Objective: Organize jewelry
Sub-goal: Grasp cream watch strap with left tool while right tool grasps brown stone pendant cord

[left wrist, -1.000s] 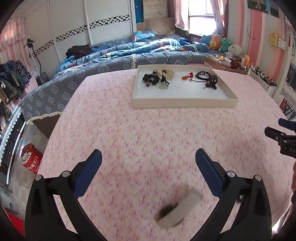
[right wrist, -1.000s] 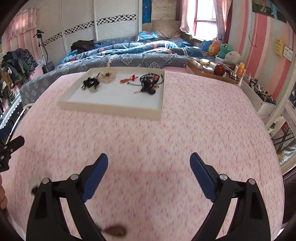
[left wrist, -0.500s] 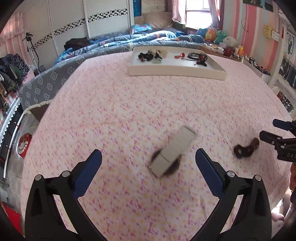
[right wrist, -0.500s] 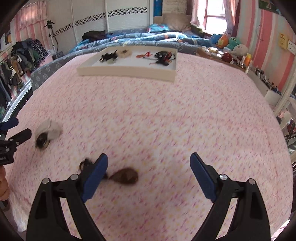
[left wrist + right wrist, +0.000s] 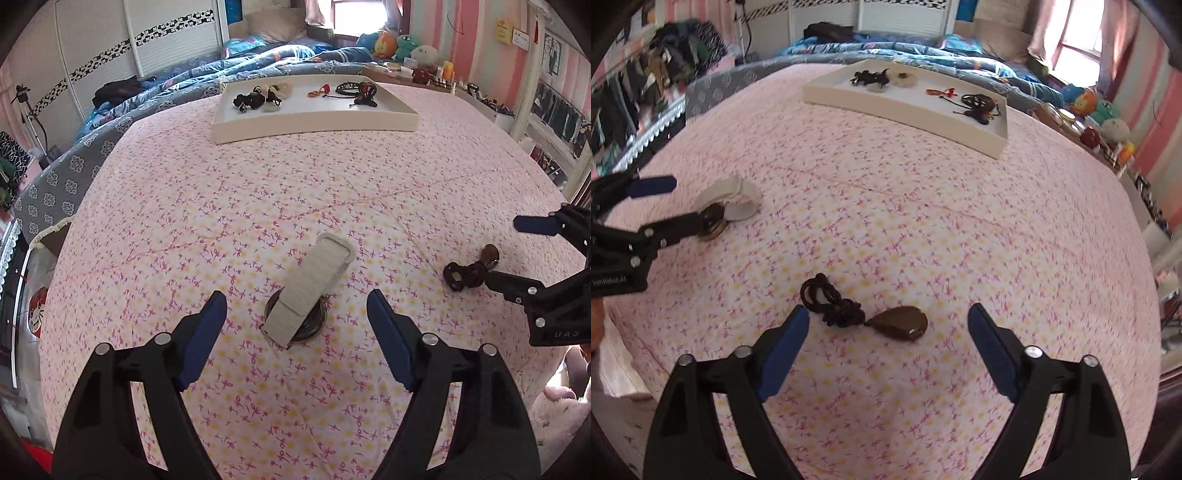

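With both the left hand-held gripper (image 5: 295,325) and right hand-held gripper (image 5: 888,338) spread wide, straddle the watch (image 5: 308,288) and pendant necklace (image 5: 868,317) (both on the pink tabletop (image 5: 923,221)) squarely before squeezing, then carry them to the tray (image 5: 908,107).

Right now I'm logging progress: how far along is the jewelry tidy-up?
Partly done. Several corded pieces already lie in the white tray. Nothing is in hand: the left hand-held gripper is open over the watch, and the right hand-held gripper is open over the brown pendant necklace. Both pieces are left on the pink cloth, away from the tray.
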